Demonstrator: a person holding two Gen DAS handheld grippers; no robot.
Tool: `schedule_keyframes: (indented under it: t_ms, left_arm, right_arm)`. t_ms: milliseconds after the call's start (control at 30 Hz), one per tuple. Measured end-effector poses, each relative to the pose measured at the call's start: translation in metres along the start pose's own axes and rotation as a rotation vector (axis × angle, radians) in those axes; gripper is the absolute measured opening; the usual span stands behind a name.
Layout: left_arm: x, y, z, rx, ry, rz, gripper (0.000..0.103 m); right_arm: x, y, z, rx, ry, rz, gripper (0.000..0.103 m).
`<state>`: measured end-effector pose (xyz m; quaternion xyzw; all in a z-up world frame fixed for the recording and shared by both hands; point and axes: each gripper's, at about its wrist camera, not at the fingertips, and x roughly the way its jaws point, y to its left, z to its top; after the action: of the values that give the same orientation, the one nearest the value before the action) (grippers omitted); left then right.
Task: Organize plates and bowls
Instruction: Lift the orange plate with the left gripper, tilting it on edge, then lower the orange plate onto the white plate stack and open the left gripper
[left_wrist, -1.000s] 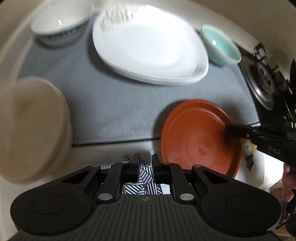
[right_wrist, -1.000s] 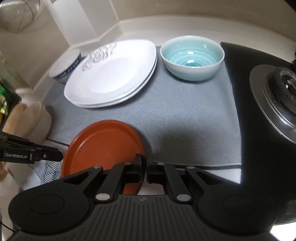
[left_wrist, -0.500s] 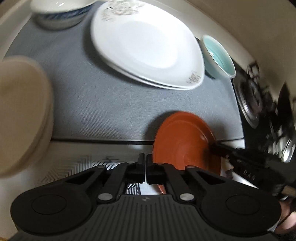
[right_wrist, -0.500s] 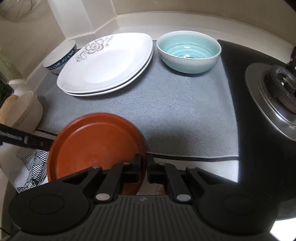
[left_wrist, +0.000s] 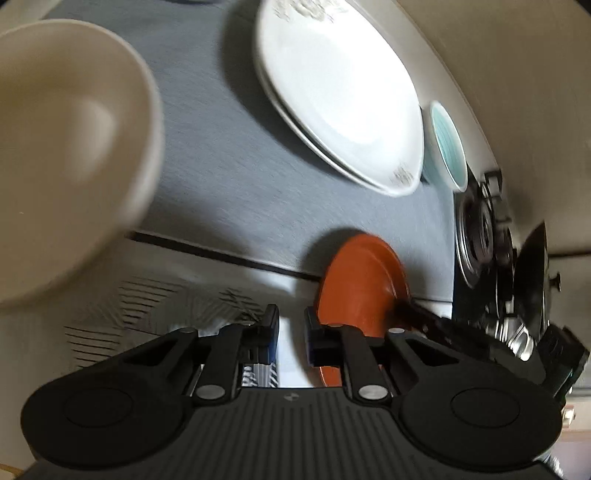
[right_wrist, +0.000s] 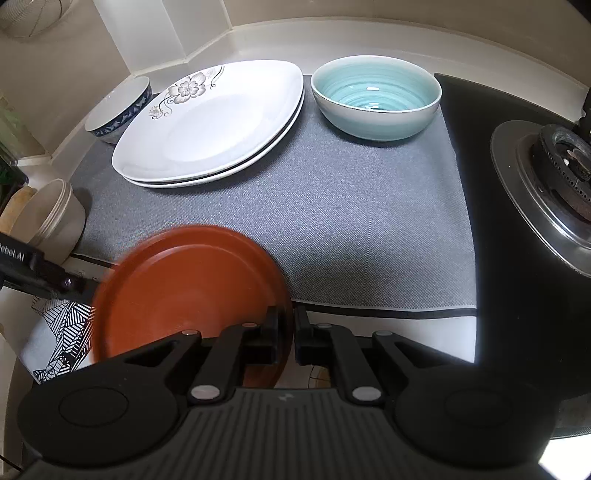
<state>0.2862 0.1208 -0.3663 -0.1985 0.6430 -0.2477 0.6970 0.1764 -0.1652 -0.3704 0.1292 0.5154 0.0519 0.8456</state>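
Observation:
My right gripper (right_wrist: 285, 338) is shut on the near rim of an orange-brown plate (right_wrist: 184, 288) and holds it over the front edge of the grey mat (right_wrist: 332, 221). The plate also shows in the left wrist view (left_wrist: 362, 280), with the right gripper's fingers on its right edge. My left gripper (left_wrist: 291, 338) is slightly open and empty, left of the plate; its black tip (right_wrist: 70, 284) nears the plate's left rim. Two stacked white flowered plates (right_wrist: 210, 122), a teal bowl (right_wrist: 376, 96), a blue-patterned bowl (right_wrist: 118, 110) and a beige bowl stack (left_wrist: 62, 155) stand around.
A gas burner (right_wrist: 554, 177) on a black hob lies to the right. A striped black-and-white cloth (right_wrist: 62, 336) lies on the white counter at front left. The wall corner runs behind the dishes.
The right gripper has lifted the orange-brown plate and tilted it up toward me. The left gripper has swung left toward the beige bowls and opened a little from shut.

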Motion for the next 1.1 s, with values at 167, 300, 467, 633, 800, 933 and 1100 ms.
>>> schedule_keyframes:
  t_ms: [167, 300, 467, 633, 800, 933, 1100]
  left_arm:
    - [0.006, -0.015, 0.0, 0.074, 0.022, 0.015, 0.015]
    - [0.004, -0.009, 0.001, 0.022, 0.006, -0.009, 0.015]
    - [-0.012, 0.014, 0.005, -0.05, -0.028, -0.049, 0.015]
    - [0.013, -0.008, 0.005, 0.027, 0.031, -0.031, 0.015]
    - [0.024, -0.018, -0.002, 0.044, 0.027, -0.033, 0.015]
    - [0.017, -0.025, -0.003, 0.058, -0.011, 0.027, 0.008]
    - [-0.003, -0.05, -0.002, 0.121, -0.06, 0.063, 0.008]
  right_arm:
    - [0.0, 0.001, -0.001, -0.016, 0.0, -0.004, 0.008]
    - [0.0, 0.003, -0.001, -0.022, 0.001, -0.009, 0.009]
    - [0.0, 0.003, -0.001, -0.013, 0.0, -0.006, 0.009]
    - [-0.001, 0.007, -0.004, -0.048, -0.004, -0.015, 0.01]
    - [-0.001, 0.01, -0.005, -0.068, -0.009, -0.021, 0.009]
    - [-0.002, 0.012, -0.007, -0.085, -0.013, -0.03, 0.008]
    - [-0.017, 0.012, -0.004, -0.034, -0.046, 0.0, 0.008]
